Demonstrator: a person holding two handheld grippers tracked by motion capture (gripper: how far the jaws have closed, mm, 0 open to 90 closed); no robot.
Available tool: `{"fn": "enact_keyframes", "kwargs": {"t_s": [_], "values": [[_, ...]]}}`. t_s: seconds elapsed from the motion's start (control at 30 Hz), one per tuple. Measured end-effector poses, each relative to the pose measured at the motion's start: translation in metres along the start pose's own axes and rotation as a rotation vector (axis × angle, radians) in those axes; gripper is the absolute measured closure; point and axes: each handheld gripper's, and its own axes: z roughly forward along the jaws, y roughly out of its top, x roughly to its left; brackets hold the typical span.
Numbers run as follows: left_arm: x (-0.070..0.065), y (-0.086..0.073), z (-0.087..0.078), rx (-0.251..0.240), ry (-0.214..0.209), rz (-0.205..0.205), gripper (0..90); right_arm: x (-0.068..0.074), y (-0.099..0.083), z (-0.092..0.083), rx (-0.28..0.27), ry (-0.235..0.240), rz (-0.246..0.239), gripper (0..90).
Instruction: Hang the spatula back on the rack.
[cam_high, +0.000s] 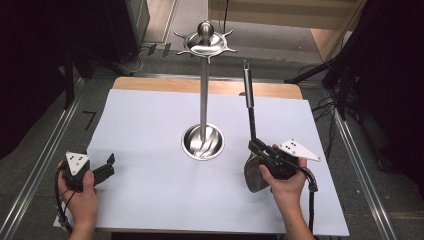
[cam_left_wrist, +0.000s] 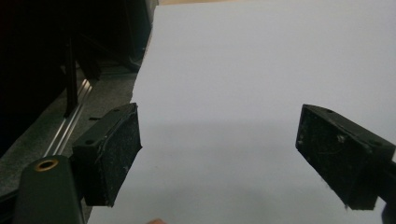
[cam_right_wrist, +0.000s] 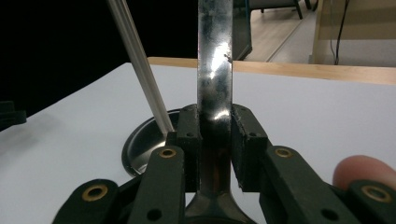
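While its two black jaws press against the flat metal handle of a ladle (cam_high: 251, 125), the right tool (cam_high: 260, 150) holds that utensil upright near the right front of the counter (cam_high: 150, 130), which is covered in a white sheet. In the right gripper view the handle (cam_right_wrist: 215, 84) rises straight between the jaws, pinched just above the bowl. In the high view the ladle's bowl (cam_high: 254, 175) hangs low beside the person's right hand (cam_high: 287, 182), close over the sheet, and the dark grip end points up and away. Just left of the ladle stands a steel utensil stand (cam_high: 203, 90), with a round dished base, a slim post and a hooked crown. Well apart, at the counter's left front edge, the left tool (cam_left_wrist: 219, 149) is spread wide over bare sheet, holding nothing, in the left hand (cam_high: 82, 197).
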Motion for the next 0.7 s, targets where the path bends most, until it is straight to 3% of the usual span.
{"fn": "enact_keyframes", "kwargs": {"t_s": [0.3, 0.4, 0.53, 0.7], "values": [[0.0006, -0.0001, -0.0001, -0.003, -0.004, -0.004, 15.1, 0.0015, 0.0009, -0.0011, -0.011, -0.005, -0.024, 76.9], [0.0005, -0.0001, -0.0003, -0.002, -0.003, -0.003, 15.1, 0.0021, 0.0022, -0.0026, -0.030, 0.007, -0.006, 76.9], [0.0004, -0.0002, -0.0005, -0.004, -0.003, -0.005, 15.1, 0.0050, 0.0023, -0.0042, -0.064, 0.012, -0.046, 76.9], [0.0005, -0.0002, -0.0005, -0.004, -0.005, -0.005, 15.1, 0.0083, 0.0034, -0.0053, -0.078, 0.026, -0.053, 76.9]]}}
